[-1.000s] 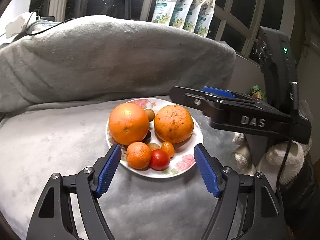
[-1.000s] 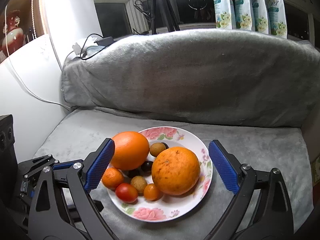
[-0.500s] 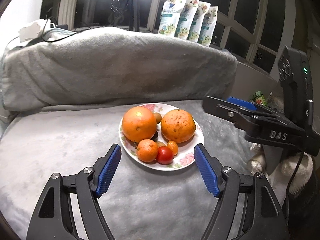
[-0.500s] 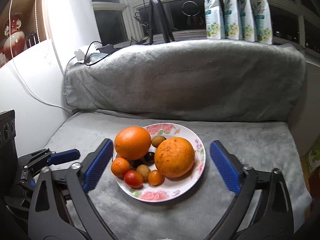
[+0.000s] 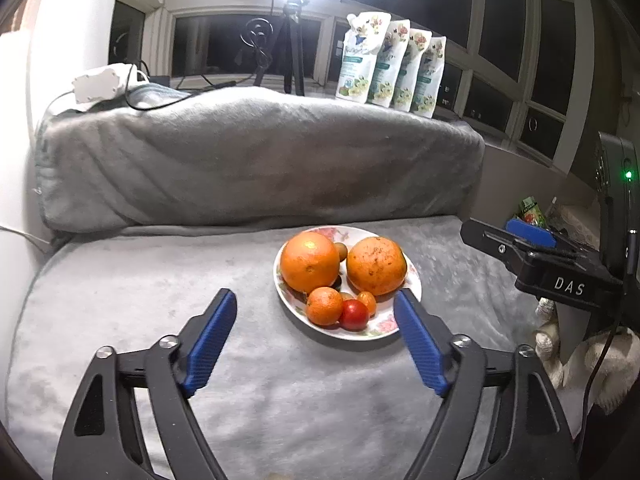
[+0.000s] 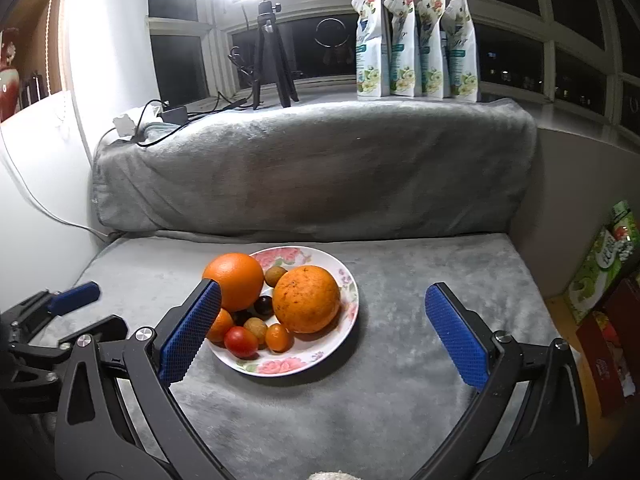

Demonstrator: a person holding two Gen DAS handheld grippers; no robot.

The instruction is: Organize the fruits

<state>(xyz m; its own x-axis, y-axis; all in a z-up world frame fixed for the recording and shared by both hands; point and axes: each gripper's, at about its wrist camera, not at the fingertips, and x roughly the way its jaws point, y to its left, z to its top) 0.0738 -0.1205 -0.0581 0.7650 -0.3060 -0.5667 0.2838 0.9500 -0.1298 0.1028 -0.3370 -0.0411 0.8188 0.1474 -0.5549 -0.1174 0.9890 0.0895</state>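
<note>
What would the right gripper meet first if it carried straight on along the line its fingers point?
Most likely the flowered plate of fruit: the right gripper stands open and empty, aimed down at the speckled large orange. Depth is hard to judge, so its near finger might graze the smoother orange first.

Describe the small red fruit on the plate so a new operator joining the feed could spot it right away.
Find the grey blanket with the flowered plate on it, piled with fruit. At the plate's near edge, in front of the two big oranges, sits the small red fruit, between a small orange and a tiny oval orange fruit. It is the only red, glossy piece there.
</note>
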